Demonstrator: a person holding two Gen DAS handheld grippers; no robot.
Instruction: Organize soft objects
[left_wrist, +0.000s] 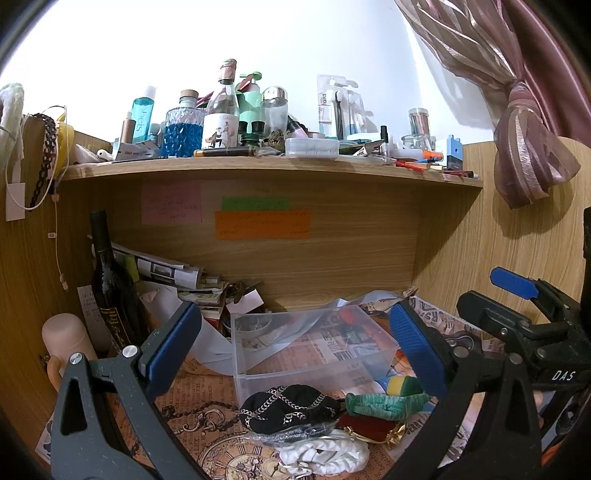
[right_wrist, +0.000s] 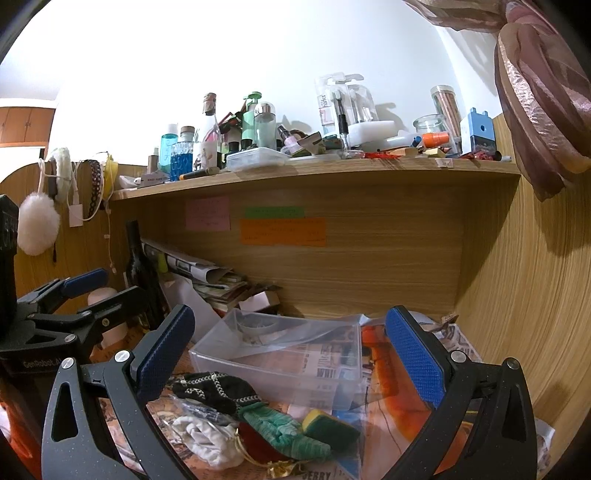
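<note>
A clear plastic bin (left_wrist: 314, 363) (right_wrist: 288, 354) stands on the paper-covered desk. In front of it lies a heap of soft things: a black pouch with chain pattern (left_wrist: 288, 408) (right_wrist: 216, 391), a green knitted piece (left_wrist: 384, 404) (right_wrist: 284, 430), a red pouch (left_wrist: 369, 428) (right_wrist: 258, 441), a white cloth (left_wrist: 325, 456) (right_wrist: 210, 441) and a yellow-green sponge (left_wrist: 404, 384) (right_wrist: 330, 424). My left gripper (left_wrist: 295, 343) is open above the heap, holding nothing. My right gripper (right_wrist: 291, 350) is open above it too. Each gripper shows at the other view's edge.
A dark wine bottle (left_wrist: 110, 288) (right_wrist: 142, 273), a stack of papers (left_wrist: 173, 275) and a pink mug (left_wrist: 66, 339) stand left of the bin. The shelf (left_wrist: 273, 168) above carries many bottles and jars. A curtain (left_wrist: 524, 110) hangs at the right.
</note>
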